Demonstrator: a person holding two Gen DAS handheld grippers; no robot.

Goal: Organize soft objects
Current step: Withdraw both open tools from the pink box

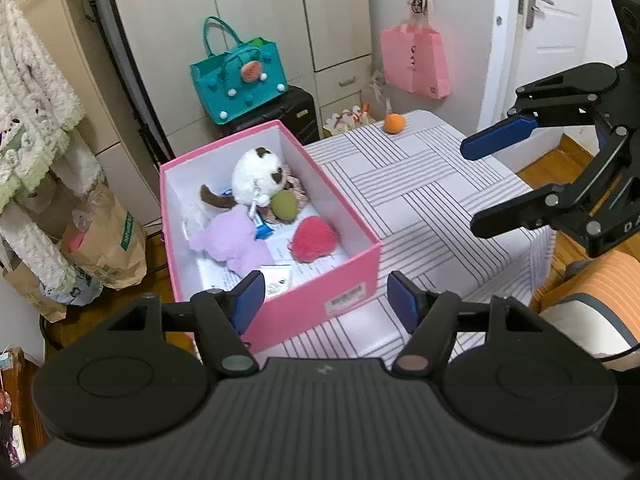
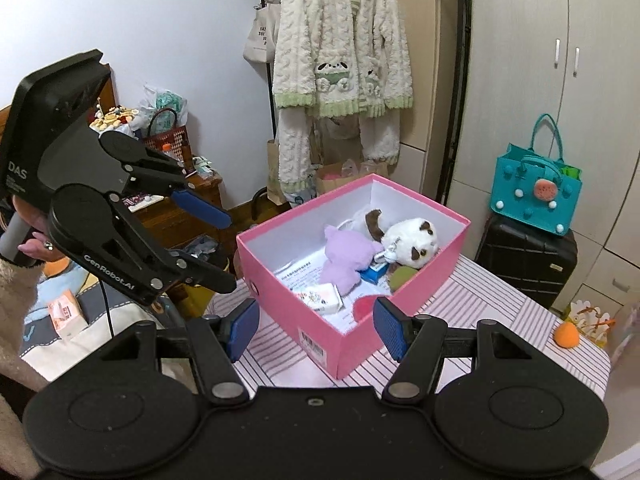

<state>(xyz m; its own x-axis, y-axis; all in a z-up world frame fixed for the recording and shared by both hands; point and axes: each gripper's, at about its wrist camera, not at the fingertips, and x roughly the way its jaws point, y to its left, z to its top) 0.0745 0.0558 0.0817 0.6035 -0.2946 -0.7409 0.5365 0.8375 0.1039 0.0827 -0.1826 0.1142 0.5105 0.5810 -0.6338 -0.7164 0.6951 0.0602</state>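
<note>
An open pink box stands on the striped tablecloth. Inside lie a white and brown plush, a purple plush, a green ball, a red plush and small packets. An orange ball rests alone at the table's far corner. My left gripper hovers open and empty at the box's near side. My right gripper is open too, holding nothing, above the table beside the box.
A teal bag sits on a black suitcase behind the table. A pink bag hangs on the wall. A fluffy robe hangs on a rack left of the box, with paper bags beneath.
</note>
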